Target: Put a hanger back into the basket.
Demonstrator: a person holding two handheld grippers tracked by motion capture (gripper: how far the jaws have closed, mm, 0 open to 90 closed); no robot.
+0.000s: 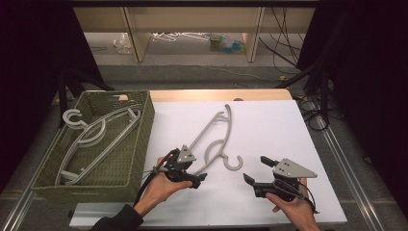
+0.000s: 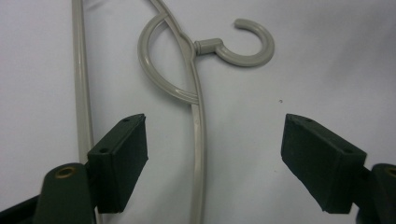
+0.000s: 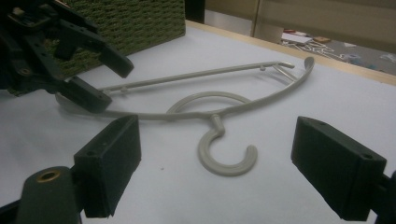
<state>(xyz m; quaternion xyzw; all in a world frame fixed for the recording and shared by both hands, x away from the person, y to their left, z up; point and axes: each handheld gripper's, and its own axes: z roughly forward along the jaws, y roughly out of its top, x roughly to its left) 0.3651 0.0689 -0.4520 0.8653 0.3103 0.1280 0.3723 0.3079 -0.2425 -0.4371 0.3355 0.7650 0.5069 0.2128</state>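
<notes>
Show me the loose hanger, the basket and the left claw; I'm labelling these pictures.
hanger [image 1: 215, 126]: high view, on its long arm lying on the white table.
basket [image 1: 146, 126]: high view, on its right woven wall.
left claw [image 2: 215, 161]: left claw view, midway between its two open tips.

hanger [image 1: 214, 137] on table [image 1: 269, 125] — basket [image 1: 139, 144] left

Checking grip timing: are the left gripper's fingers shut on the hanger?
Open: left gripper fingers straddle the hanger arm without touching.
</notes>
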